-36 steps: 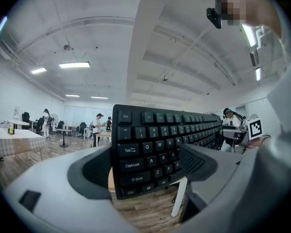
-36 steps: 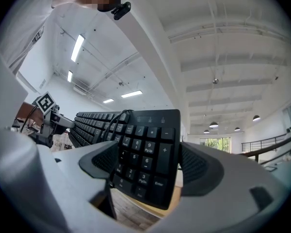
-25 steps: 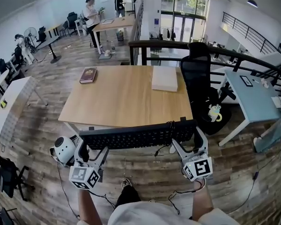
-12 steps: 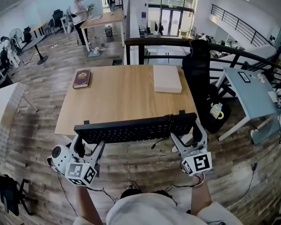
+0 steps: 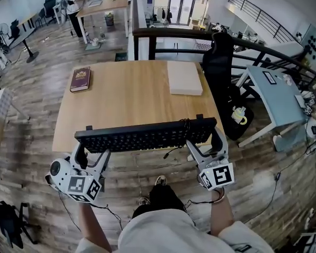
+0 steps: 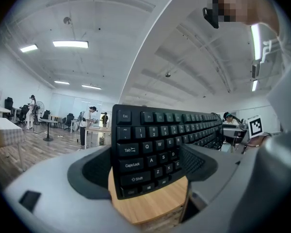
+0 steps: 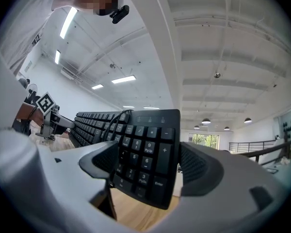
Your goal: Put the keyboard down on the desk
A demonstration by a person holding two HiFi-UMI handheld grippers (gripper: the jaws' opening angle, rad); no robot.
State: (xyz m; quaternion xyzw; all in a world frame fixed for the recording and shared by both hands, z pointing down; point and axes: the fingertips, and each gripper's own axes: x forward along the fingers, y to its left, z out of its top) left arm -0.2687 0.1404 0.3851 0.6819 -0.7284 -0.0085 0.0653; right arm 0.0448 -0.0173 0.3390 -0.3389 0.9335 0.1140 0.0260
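Black keyboard (image 5: pixel 145 136), gripped at both ends for a level carry: the left hand-held gripper (image 5: pixel 89 152) is closed on the Esc end, the right hand-held gripper (image 5: pixel 206 144) on the number-pad end. It hangs over the bench (image 5: pixel 131 99) edge at 6 o'clock. A book (image 5: pixel 80 79) at 10 o'clock and a white box (image 5: pixel 184 78) at 1 o'clock leave the middle free.
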